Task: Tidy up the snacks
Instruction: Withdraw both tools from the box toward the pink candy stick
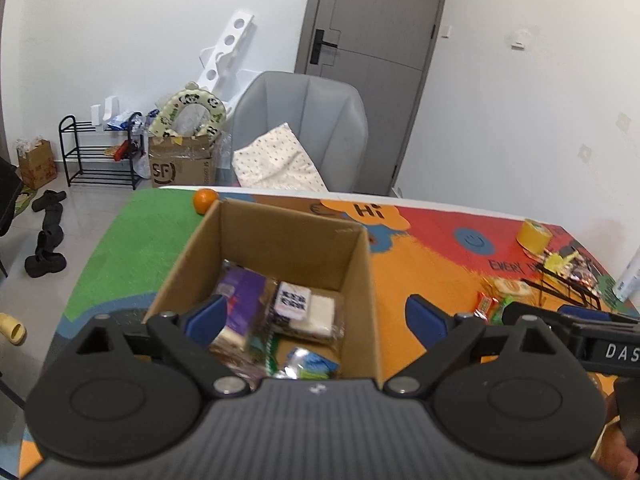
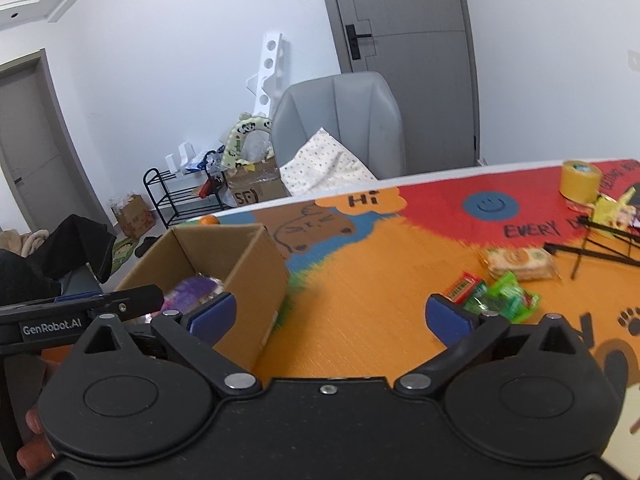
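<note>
The loose snacks lie to the right of the cardboard box [image 2: 224, 264], so the right gripper [image 2: 340, 316] is the nearer one. Its fingers [image 2: 446, 320] stand wide apart with nothing between them. Just ahead of the right-hand finger and a little to its right lie a green packet [image 2: 502, 300] and a small red packet [image 2: 464, 286], touching each other. Beyond them, further right, a pale biscuit pack [image 2: 520, 262] rests with its long axis running across the view, near a black wire rack [image 2: 600, 244]. To reach the green packet the fingers would probably have to swing right and forward.

The left gripper [image 1: 316, 316] hangs over the near side of the box [image 1: 276, 236], its fingers [image 1: 208, 316] also wide apart and empty; one sits over the box's inside, the other outside its right wall. Straight ahead and below them the box already holds several snacks: a purple packet [image 1: 244, 292], a clear-wrapped white piece with a black label [image 1: 308, 308], and a blue-green packet [image 1: 312, 364] by the near right corner. The box stands on the table [image 2: 360, 272], with an orange [image 1: 205, 200] behind its far left corner and a yellow tape roll [image 2: 580, 182] far to the right.
</note>
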